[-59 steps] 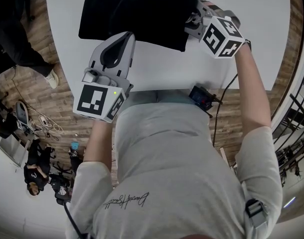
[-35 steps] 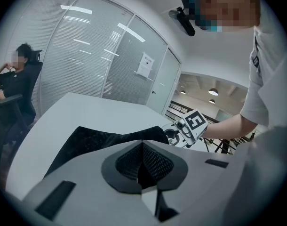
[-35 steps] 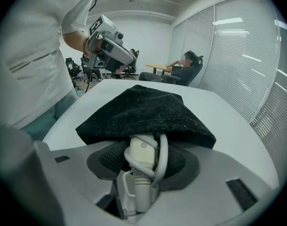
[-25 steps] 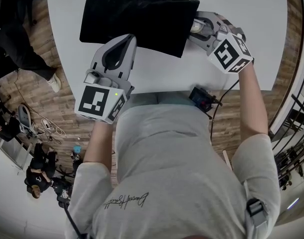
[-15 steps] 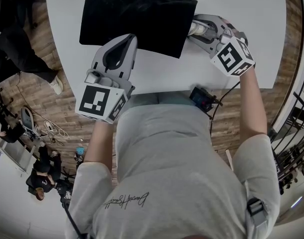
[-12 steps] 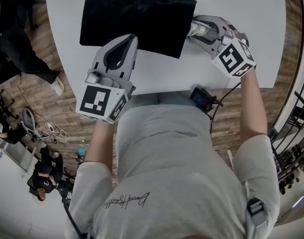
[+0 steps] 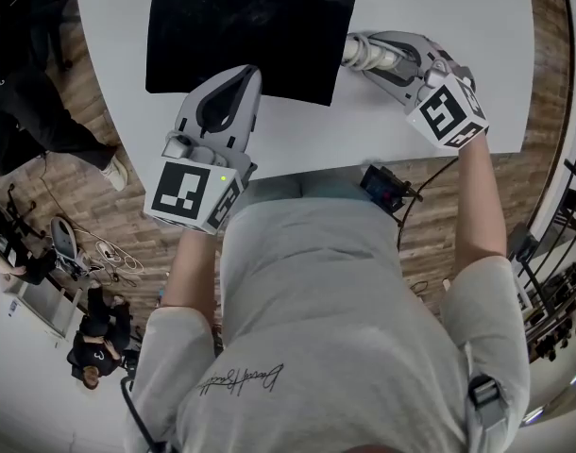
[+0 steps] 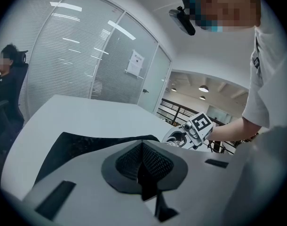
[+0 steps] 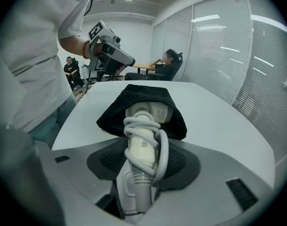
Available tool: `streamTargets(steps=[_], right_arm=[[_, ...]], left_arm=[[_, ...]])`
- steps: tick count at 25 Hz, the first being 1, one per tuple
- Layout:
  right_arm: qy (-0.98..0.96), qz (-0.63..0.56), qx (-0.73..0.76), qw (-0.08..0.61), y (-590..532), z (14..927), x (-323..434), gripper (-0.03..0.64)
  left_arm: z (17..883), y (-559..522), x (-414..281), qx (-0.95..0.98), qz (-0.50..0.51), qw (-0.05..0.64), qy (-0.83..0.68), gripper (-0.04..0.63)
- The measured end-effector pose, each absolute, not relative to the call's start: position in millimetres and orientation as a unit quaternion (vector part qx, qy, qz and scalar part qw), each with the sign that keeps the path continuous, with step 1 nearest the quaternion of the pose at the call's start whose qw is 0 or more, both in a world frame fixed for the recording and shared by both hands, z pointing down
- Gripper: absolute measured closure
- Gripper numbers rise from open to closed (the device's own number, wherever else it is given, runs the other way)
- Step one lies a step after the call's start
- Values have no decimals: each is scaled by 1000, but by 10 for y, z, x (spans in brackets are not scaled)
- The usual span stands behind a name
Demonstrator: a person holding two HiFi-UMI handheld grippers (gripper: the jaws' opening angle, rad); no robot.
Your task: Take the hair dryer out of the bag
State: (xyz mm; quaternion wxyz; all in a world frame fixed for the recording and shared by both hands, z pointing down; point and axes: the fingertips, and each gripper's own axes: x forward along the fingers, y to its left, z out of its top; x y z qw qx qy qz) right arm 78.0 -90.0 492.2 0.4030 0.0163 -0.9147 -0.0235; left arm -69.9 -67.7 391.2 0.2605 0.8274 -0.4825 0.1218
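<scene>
1. Two tools work at a white desk (image 7: 439, 8), where a black bag (image 7: 241, 26) lies flat toward the far left.
2. The right tool (image 7: 378, 58) has its jaws fairly wide and clamped on the white handle of the hair dryer (image 7: 353, 52), which sticks out of the bag's right-hand mouth.
3. In the right gripper view the hair dryer (image 9: 144, 142) runs straight away from the right tool (image 9: 143, 164). Its pale cord (image 9: 161, 147) is coiled round the handle. Its head sits inside the open mouth of the bag (image 9: 113, 117), hooded by the fabric.
4. The left tool (image 7: 239, 72) has its jaws pressed together, and its tip lies over the bag's near edge, left of the hair dryer.
5. In the left gripper view the left tool (image 8: 142, 147) shows no gap between its pads. The dark bag (image 8: 77, 142) spreads just beyond them, and I cannot tell whether any fabric is nipped.
6. Both tools are well apart, with the bag's near right corner between them.
</scene>
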Motion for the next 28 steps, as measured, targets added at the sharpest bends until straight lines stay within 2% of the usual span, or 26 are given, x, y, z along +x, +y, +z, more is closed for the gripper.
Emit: streamTargets(steps=[28], right_arm=[[-911,18,109,398,-866,5072,1269,399]], left_arm=[[4187,-797,-333,857,140,256,-426,583]])
